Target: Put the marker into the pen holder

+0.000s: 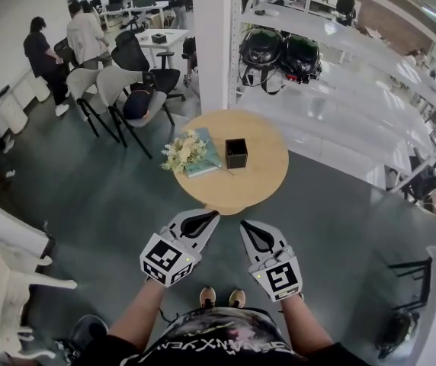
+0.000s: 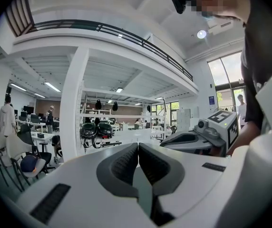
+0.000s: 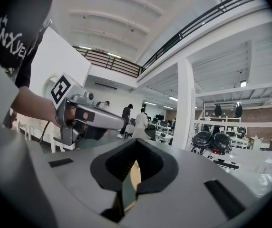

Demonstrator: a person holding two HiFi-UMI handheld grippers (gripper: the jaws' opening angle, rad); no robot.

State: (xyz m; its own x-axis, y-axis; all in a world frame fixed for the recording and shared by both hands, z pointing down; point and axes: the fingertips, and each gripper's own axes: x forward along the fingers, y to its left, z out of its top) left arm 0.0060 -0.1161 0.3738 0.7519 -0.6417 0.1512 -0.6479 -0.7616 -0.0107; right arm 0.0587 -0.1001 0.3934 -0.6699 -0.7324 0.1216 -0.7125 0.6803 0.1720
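Round bench [image 1: 262, 162] at twelve o'clock, marker [image 1: 224, 171] lying ten-to-four beside pen holder [image 1: 236, 152], well ahead of left gripper [image 1: 203, 220] and right gripper [image 1: 250, 230], fingers clenched empty.

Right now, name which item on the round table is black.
The pen holder, an upright open-topped box right of centre. The flowers are whitish and the book teal, both left of it.

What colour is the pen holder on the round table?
Black; the pen holder shows best in the head view.
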